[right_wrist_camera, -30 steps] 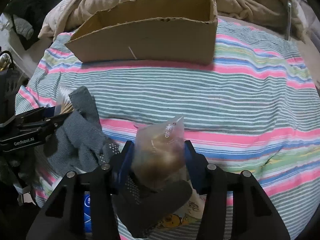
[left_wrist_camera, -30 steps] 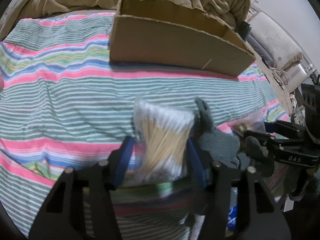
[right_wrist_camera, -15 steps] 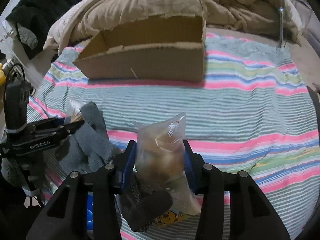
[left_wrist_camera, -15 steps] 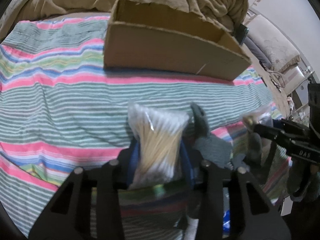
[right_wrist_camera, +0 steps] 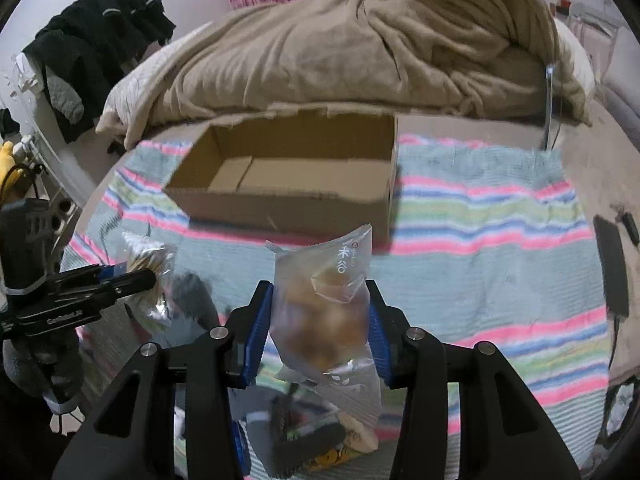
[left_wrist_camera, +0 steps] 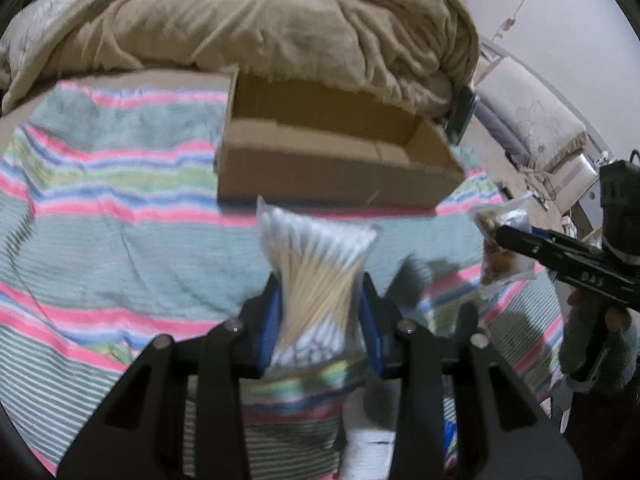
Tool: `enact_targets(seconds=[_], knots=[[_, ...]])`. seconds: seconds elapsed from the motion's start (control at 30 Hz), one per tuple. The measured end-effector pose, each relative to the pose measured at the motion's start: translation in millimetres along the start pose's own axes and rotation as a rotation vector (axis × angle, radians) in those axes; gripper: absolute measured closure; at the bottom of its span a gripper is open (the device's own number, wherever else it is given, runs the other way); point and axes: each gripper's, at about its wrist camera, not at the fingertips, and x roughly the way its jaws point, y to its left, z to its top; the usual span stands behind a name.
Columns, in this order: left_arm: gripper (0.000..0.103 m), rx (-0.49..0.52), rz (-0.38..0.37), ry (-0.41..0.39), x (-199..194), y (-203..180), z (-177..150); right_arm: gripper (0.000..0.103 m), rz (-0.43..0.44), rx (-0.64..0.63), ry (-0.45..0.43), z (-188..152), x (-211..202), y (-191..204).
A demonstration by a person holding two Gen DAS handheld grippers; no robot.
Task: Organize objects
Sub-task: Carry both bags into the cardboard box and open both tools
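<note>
My left gripper (left_wrist_camera: 320,320) is shut on a clear bag of cotton swabs (left_wrist_camera: 316,276) and holds it above the striped blanket (left_wrist_camera: 120,248). My right gripper (right_wrist_camera: 320,328) is shut on a clear bag of brown snacks (right_wrist_camera: 324,312), also lifted. An open, empty cardboard box (left_wrist_camera: 332,152) sits ahead of both; it also shows in the right wrist view (right_wrist_camera: 292,176). The right gripper with its bag shows at the right edge of the left wrist view (left_wrist_camera: 504,240). The left gripper with the swabs shows at the left of the right wrist view (right_wrist_camera: 148,276).
A tan duvet (left_wrist_camera: 260,20) is heaped behind the box. A grey glove (right_wrist_camera: 192,296) and other small items lie on the blanket below the grippers. Dark clothes (right_wrist_camera: 92,40) hang at the far left. A black phone (right_wrist_camera: 612,268) lies at the right blanket edge.
Both grippers have risen and moved toward the box with their bags; the box's inside now shows from above.
</note>
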Motion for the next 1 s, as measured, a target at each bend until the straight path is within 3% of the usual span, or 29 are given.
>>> enact_targets(seconds=[0.2, 0.37, 0.63, 0.87, 1.0], knots=[[0.066, 0.022, -0.024, -0.072, -20, -9, 25, 0.056, 0.001, -0.024, -0.057, 25, -7, 3], [0.066, 0.044, -0.025, -0.107, -11, -21, 57, 0.056, -0.002, -0.042, -0.101, 48, -9, 5], [0.066, 0.011, -0.023, -0.150, -1, -9, 96, 0.056, 0.019, -0.043, -0.126, 82, 8, 1], [0.066, -0.022, 0.012, -0.140, 23, 13, 114, 0.056, 0.017, 0.000, -0.131, 103, 32, -13], [0.064, -0.042, 0.025, -0.093, 45, 26, 122, 0.056, 0.015, 0.030, -0.125, 110, 45, -19]])
